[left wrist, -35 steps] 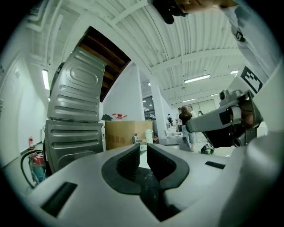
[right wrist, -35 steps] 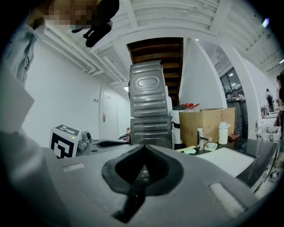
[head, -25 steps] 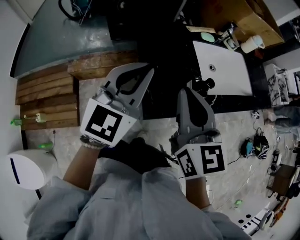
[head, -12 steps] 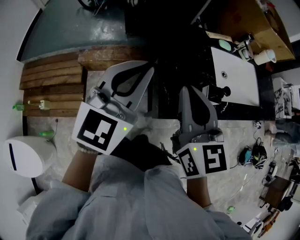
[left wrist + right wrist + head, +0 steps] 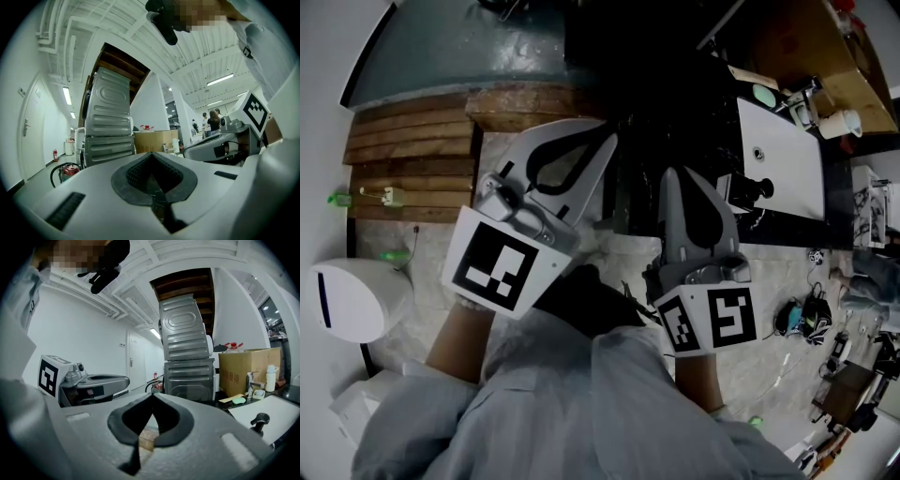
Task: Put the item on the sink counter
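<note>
The white sink (image 5: 780, 157) with its dark faucet (image 5: 752, 191) is set in a black counter (image 5: 675, 89) at the upper right of the head view. My left gripper (image 5: 606, 141) is shut and empty, its tips over the counter's dark front. To its right my right gripper (image 5: 670, 174) is also shut, its tips left of the sink. Along the right gripper's (image 5: 152, 395) jaws, the sink (image 5: 274, 414) and faucet (image 5: 259, 421) lie low on the right. The left gripper's (image 5: 151, 154) pads meet with nothing between them.
Stacked grey metal machines (image 5: 185, 348) stand ahead. A cardboard box (image 5: 247, 369), a white bottle (image 5: 270, 378) and a green soap (image 5: 238, 400) sit behind the sink. A wooden pallet (image 5: 412, 159) and a white bin (image 5: 352, 300) lie left. Cables and gear (image 5: 797, 314) litter the floor at right.
Both grippers, still shut, have travelled level with the person. In the head view the sink and the pallet have slid to the right and slightly down.
</note>
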`<state>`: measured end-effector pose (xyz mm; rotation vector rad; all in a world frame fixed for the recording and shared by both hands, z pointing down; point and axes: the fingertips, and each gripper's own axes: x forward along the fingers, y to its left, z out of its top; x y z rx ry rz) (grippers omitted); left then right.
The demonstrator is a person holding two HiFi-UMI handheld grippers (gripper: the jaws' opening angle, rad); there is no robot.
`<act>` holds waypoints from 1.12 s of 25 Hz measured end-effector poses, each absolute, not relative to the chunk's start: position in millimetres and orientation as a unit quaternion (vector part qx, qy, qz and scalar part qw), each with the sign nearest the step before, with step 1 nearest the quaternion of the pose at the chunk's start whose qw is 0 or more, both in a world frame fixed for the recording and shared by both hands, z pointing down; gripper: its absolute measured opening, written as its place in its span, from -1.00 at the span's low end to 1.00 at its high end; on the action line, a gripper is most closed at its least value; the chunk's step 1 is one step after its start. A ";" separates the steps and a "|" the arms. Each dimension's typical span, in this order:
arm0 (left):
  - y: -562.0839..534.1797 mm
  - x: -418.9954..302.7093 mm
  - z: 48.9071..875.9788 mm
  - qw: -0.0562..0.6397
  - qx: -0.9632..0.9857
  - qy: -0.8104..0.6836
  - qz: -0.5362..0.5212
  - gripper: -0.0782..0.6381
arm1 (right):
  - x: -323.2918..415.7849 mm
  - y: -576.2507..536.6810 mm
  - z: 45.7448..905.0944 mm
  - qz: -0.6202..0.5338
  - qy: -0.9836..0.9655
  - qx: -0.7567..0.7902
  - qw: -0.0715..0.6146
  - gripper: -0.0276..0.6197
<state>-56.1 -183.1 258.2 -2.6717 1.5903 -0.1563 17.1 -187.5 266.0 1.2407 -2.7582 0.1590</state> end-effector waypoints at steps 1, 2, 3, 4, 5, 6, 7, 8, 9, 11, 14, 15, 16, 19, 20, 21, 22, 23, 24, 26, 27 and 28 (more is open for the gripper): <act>-182.7 -56.1 257.6 0.015 -0.858 0.510 -0.051 -0.76 | 16.5 -187.6 266.0 0.052 -0.910 0.408 0.057 -0.92; -182.3 -56.0 256.9 0.017 -0.859 0.510 -0.051 -0.76 | 15.9 -187.6 265.9 0.052 -0.910 0.408 0.057 -0.92; -182.1 -55.7 256.3 0.018 -0.859 0.509 -0.051 -0.76 | 15.6 -187.5 265.7 0.051 -0.910 0.408 0.057 -0.92; -181.9 -55.4 255.7 0.018 -0.859 0.509 -0.051 -0.76 | 15.4 -187.4 265.4 0.050 -0.910 0.407 0.058 -0.92; -181.9 -55.1 255.3 0.017 -0.859 0.509 -0.051 -0.76 | 15.5 -187.3 265.0 0.050 -0.910 0.407 0.058 -0.92; -181.9 -54.8 255.0 0.017 -0.859 0.510 -0.051 -0.76 | 15.7 -187.2 264.7 0.049 -0.910 0.407 0.058 -0.92; -182.1 -54.2 254.7 0.017 -0.858 0.510 -0.052 -0.76 | 16.0 -187.0 264.2 0.049 -0.910 0.407 0.058 -0.92; -182.3 -53.2 254.3 0.018 -0.858 0.510 -0.053 -0.76 | 16.3 -186.8 263.7 0.048 -0.911 0.406 0.058 -0.92; -182.4 -52.1 254.0 0.019 -0.859 0.510 -0.053 -0.76 | 16.7 -186.6 263.3 0.047 -0.911 0.406 0.058 -0.92; -182.4 -49.8 253.6 0.024 -0.859 0.508 -0.057 -0.76 | 17.5 -186.3 263.1 0.046 -0.911 0.406 0.059 -0.92; -182.1 -43.9 251.3 0.042 -0.860 0.504 -0.064 -0.76 | 19.5 -186.5 263.5 0.046 -0.911 0.407 0.060 -0.92; -182.0 -41.5 250.2 0.047 -0.861 0.502 -0.065 -0.76 | 20.3 -186.5 263.5 0.046 -0.910 0.407 0.060 -0.92; -181.7 -39.3 249.2 0.051 -0.862 0.500 -0.065 -0.76 | 21.2 -186.5 263.5 0.046 -0.910 0.407 0.060 -0.92; -181.1 -34.1 248.0 0.052 -0.865 0.496 -0.061 -0.76 | 23.3 -186.3 263.6 0.045 -0.910 0.408 0.060 -0.92; -181.0 -32.6 248.3 0.051 -0.866 0.494 -0.061 -0.76 | 24.0 -186.3 263.6 0.045 -0.910 0.408 0.060 -0.92; -180.9 -31.1 248.7 0.051 -0.866 0.493 -0.061 -0.76 | 24.7 -186.2 263.6 0.045 -0.910 0.408 0.060 -0.92; -180.9 -29.7 249.1 0.050 -0.867 0.492 -0.061 -0.76 | 25.3 -186.2 263.6 0.045 -0.910 0.408 0.060 -0.92; -180.9 -28.5 249.2 0.050 -0.867 0.491 -0.061 -0.76 | 25.9 -186.2 263.6 0.044 -0.910 0.409 0.060 -0.92; -180.8 -27.5 249.0 0.050 -0.868 0.490 -0.061 -0.76 | 26.3 -186.1 263.6 0.044 -0.910 0.409 0.060 -0.92; -180.4 -26.1 248.2 0.050 -0.869 0.489 -0.059 -0.76 | 26.6 -185.8 263.4 0.044 -0.910 0.408 0.061 -0.92; -180.1 -25.7 247.8 0.050 -0.869 0.488 -0.059 -0.76 | 26.5 -185.5 263.1 0.044 -0.910 0.408 0.061 -0.92; -179.8 -25.4 247.4 0.051 -0.869 0.488 -0.058 -0.76 | 26.4 -185.2 262.8 0.043 -0.910 0.408 0.061 -0.92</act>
